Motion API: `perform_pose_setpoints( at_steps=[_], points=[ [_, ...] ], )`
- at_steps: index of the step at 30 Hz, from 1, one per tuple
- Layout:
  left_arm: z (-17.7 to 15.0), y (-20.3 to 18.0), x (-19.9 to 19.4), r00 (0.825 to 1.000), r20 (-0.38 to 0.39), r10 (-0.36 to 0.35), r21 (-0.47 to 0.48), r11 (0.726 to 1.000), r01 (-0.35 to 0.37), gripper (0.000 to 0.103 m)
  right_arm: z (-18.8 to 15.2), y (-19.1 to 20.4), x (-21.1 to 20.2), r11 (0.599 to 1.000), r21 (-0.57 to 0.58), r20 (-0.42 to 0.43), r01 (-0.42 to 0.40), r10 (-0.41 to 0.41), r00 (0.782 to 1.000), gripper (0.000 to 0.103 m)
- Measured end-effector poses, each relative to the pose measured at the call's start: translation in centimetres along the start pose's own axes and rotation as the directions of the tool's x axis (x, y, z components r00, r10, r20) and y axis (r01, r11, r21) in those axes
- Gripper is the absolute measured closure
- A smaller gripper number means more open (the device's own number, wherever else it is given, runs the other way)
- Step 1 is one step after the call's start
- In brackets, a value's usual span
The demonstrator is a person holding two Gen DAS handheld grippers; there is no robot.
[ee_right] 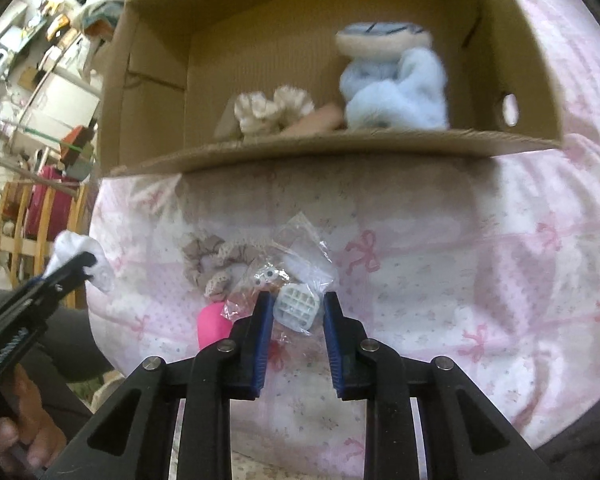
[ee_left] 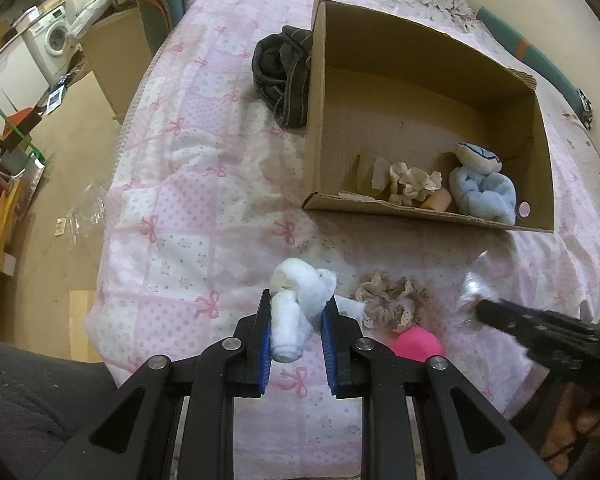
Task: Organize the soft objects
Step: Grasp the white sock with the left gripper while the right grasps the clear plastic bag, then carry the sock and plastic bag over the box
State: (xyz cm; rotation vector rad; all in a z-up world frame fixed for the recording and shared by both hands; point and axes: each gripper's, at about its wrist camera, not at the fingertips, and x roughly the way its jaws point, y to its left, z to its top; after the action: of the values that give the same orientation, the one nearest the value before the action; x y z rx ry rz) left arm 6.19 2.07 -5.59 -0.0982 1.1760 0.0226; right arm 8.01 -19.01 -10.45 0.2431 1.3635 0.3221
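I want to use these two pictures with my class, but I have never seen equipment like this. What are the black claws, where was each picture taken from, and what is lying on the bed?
No robot here: a person holds a two-fingered gripper in each hand, each carrying a camera that looks along its fingers. The left camera shows the left gripper shut on a rolled white cloth. The right camera shows the right gripper around a clear plastic packet holding a small white piece; whether its pads press yet is unclear. On the pink bedspread lie a beige scrunchie, a pink object, dark clothing and a cardboard box containing a blue plush toy.
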Motion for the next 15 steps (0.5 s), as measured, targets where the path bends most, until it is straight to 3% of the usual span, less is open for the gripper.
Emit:
perform_pose_setpoints(
  at_steps=[5, 15],
  points=[
    [0.0, 0.0, 0.0, 1.000, 0.009, 0.019, 0.007, 1.000, -0.019, 0.084, -0.4, -0.3, -3.1, 0.998, 0.002, 0.086, -0.057, 0.056, 0.995, 0.076],
    [0.4, -0.4, -0.5, 0.999, 0.036, 0.028, -0.001, 1.000, -0.028, 0.084, -0.5, -0.2, -4.5, 0.995, 0.006, 0.102, -0.102, 0.101, 0.990, 0.076]
  ],
)
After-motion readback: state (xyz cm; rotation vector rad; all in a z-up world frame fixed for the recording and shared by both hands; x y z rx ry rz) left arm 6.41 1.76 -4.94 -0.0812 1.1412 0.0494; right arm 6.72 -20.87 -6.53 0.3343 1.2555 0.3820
